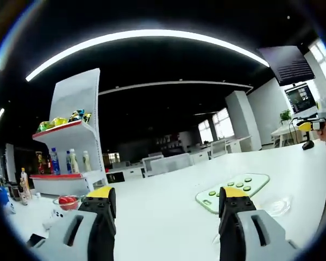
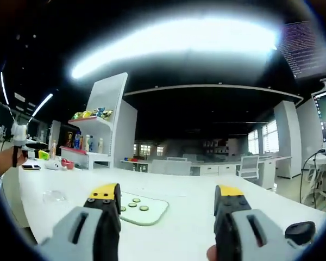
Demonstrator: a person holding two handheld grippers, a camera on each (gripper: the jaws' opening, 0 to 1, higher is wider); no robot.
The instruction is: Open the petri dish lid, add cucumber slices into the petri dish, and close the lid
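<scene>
On the white table point(image 1: 168, 206), cucumber slices point(image 1: 234, 187) are laid on a pale green cutting board point(image 1: 206, 200). The clear petri dish point(image 1: 277, 206) is set just beside that board, lid on. The left gripper point(image 1: 166, 200) and right gripper point(image 2: 167, 197) are held wide apart, empty, near the board.

table point(image 1: 168, 206): white, smooth, slight sheen
petri dish point(image 1: 277, 206): clear, glossy plastic
cutting board point(image 2: 146, 211): pale, matt
</scene>
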